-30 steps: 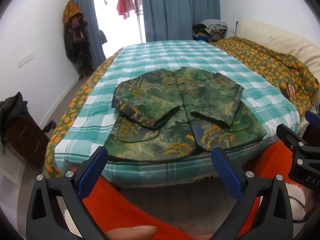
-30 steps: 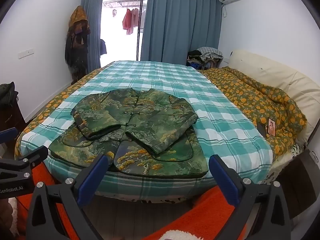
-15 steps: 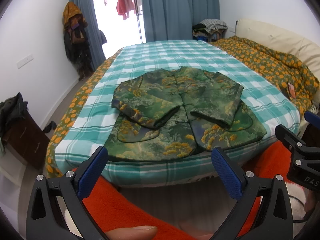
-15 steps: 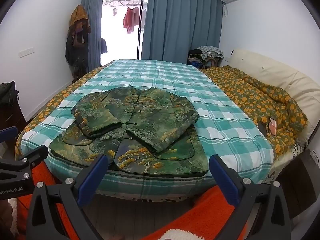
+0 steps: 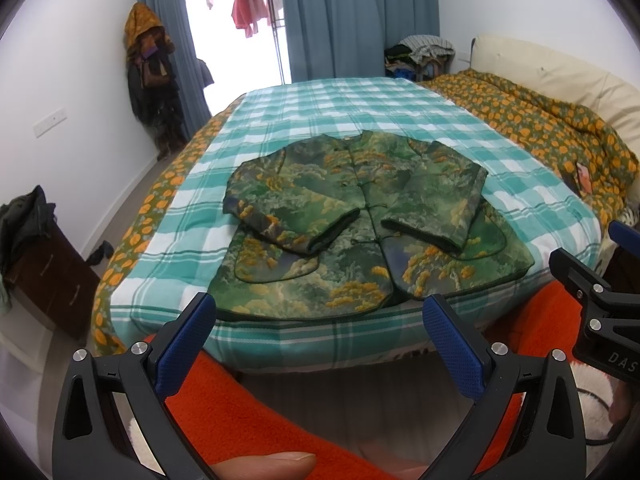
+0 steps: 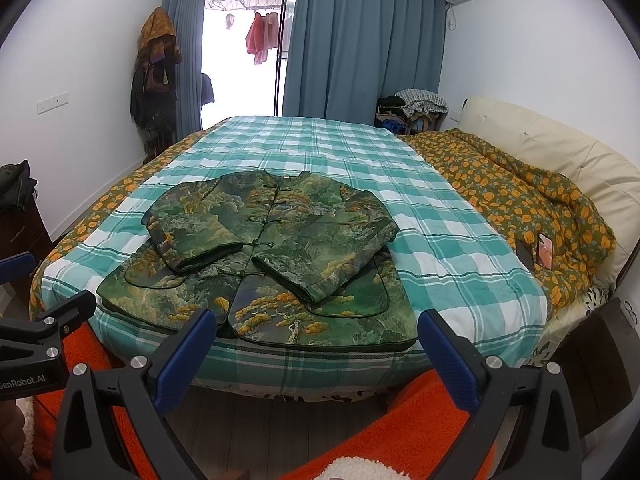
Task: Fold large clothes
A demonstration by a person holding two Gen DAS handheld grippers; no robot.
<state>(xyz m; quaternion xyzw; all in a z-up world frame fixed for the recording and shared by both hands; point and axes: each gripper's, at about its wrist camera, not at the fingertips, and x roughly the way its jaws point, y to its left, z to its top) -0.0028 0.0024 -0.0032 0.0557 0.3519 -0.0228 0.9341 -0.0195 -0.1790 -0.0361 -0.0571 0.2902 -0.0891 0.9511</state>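
On bed (image 5: 500, 160): jacket (image 5: 360, 216) flat, sleeves crossed inward for folding; left gripper (image 5: 320, 320), right gripper (image 6: 318, 332) both wide, empty, short of hem.

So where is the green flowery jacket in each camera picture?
Left wrist view: the jacket lies in the middle of the picture, on the checked bedspread, beyond the open left gripper.
Right wrist view: the jacket sits left of centre, beyond the open right gripper.
Shared landmark: the blue curtain behind the bed.
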